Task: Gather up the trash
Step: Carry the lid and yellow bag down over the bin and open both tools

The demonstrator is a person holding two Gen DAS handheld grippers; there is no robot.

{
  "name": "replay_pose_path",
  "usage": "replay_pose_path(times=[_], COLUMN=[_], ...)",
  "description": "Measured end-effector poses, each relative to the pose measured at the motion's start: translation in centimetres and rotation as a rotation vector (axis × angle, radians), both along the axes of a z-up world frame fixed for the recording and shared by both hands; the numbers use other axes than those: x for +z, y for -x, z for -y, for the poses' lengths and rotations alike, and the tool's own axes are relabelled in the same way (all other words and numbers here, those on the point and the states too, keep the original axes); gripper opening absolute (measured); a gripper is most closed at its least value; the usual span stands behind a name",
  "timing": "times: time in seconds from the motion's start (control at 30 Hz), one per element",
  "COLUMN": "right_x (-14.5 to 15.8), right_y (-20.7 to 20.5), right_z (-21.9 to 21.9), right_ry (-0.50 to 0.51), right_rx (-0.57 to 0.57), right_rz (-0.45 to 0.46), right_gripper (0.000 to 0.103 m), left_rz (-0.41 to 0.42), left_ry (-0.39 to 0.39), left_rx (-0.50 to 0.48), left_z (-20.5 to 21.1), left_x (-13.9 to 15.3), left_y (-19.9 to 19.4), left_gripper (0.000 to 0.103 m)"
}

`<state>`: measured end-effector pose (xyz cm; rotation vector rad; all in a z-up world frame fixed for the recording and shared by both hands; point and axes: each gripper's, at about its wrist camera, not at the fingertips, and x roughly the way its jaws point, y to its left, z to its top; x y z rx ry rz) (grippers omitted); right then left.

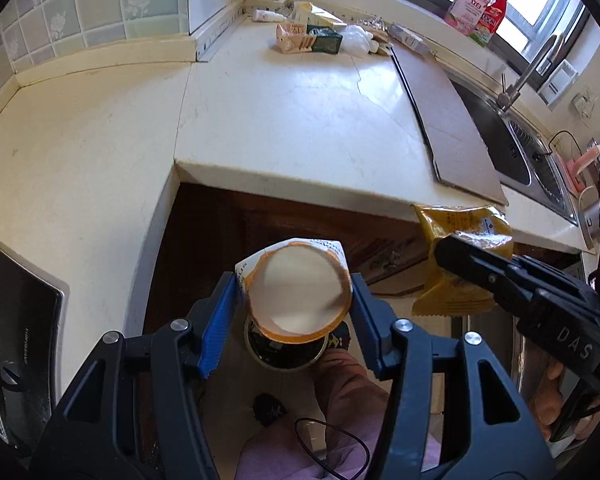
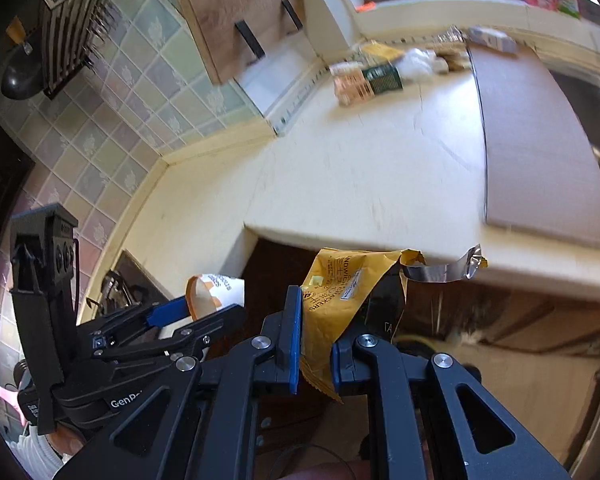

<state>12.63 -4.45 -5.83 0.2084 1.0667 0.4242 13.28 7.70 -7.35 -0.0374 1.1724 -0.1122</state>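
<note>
My left gripper (image 1: 296,316) is shut on a white paper cup with an orange rim (image 1: 298,292), held mouth toward the camera, off the counter's front edge and above a round dark bin opening (image 1: 286,350) on the floor. The cup also shows in the right wrist view (image 2: 216,292). My right gripper (image 2: 314,350) is shut on a torn yellow cracker wrapper (image 2: 340,300), held below the counter edge, to the right of the cup. The wrapper also shows in the left wrist view (image 1: 456,256). More trash, cartons and crumpled wrappers (image 1: 312,36), lies at the counter's far end.
A cream counter (image 1: 280,120) wraps around the corner, with a stove (image 1: 16,320) at the left. A cardboard sheet (image 1: 448,120) lies beside the steel sink (image 1: 520,148) and tap. Bottles (image 1: 480,8) stand on the window sill. Dark cabinet doors are below.
</note>
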Motion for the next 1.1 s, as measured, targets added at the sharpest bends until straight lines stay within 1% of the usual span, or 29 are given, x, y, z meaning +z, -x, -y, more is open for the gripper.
replay_pose_path(times=[0.07, 0.2, 0.33, 0.5, 0.7, 0.8, 0.93, 1.0, 1.07, 1.1], right_x=[-1.7, -6.4, -11.9, -19.9, -30.7, -36.1, -41.6, -44.2, -46.1, -46.8], right_y=[1.4, 3.9, 5.4, 7.2, 8.8, 9.3, 8.8, 9.0, 8.3, 7.4], right_z=[-0.1, 0.0, 0.7, 1.6, 3.2, 4.0, 4.3, 4.4, 4.3, 4.1], right_ry=[0.019, 0.058, 0.075, 0.109, 0.130, 0.136, 0.135, 0.137, 0.138, 0.135], right_rx=[-0.006, -0.022, -0.038, -0.041, -0.061, -0.057, -0.045, -0.033, -0.029, -0.031], right_rz=[-0.022, -0.078, -0.138, -0.189, -0.248, -0.277, -0.308, -0.322, -0.335, -0.343], right_gripper=[0.011, 0.011, 0.011, 0.011, 0.011, 0.011, 0.013, 0.014, 0.022, 0.033], left_rz=[-0.032, -0.072, -0.126, -0.158, -0.249, -0.274, -0.284, -0.290, -0.304, -0.312], left_ry=[0.001, -0.015, 0.001, 0.001, 0.028, 0.041, 0.011, -0.003, -0.020, -0.029], left_rx=[-0.009, -0.027, -0.019, -0.002, 0.062, 0.080, 0.058, 0.039, 0.022, 0.017], left_z=[0.1, 0.5, 0.6, 0.2, -1.3, -2.1, -2.6, -2.9, -3.1, -3.2], left_x=[-1.6, -5.3, -10.2, -17.8, -28.9, -33.7, -38.9, -40.7, -42.7, -43.4], left_y=[0.8, 2.1, 2.9, 3.8, 4.3, 4.7, 5.6, 5.9, 5.8, 5.7], left_gripper=[0.052, 0.052, 0.052, 0.052, 0.052, 0.052, 0.052, 0.053, 0.053, 0.053])
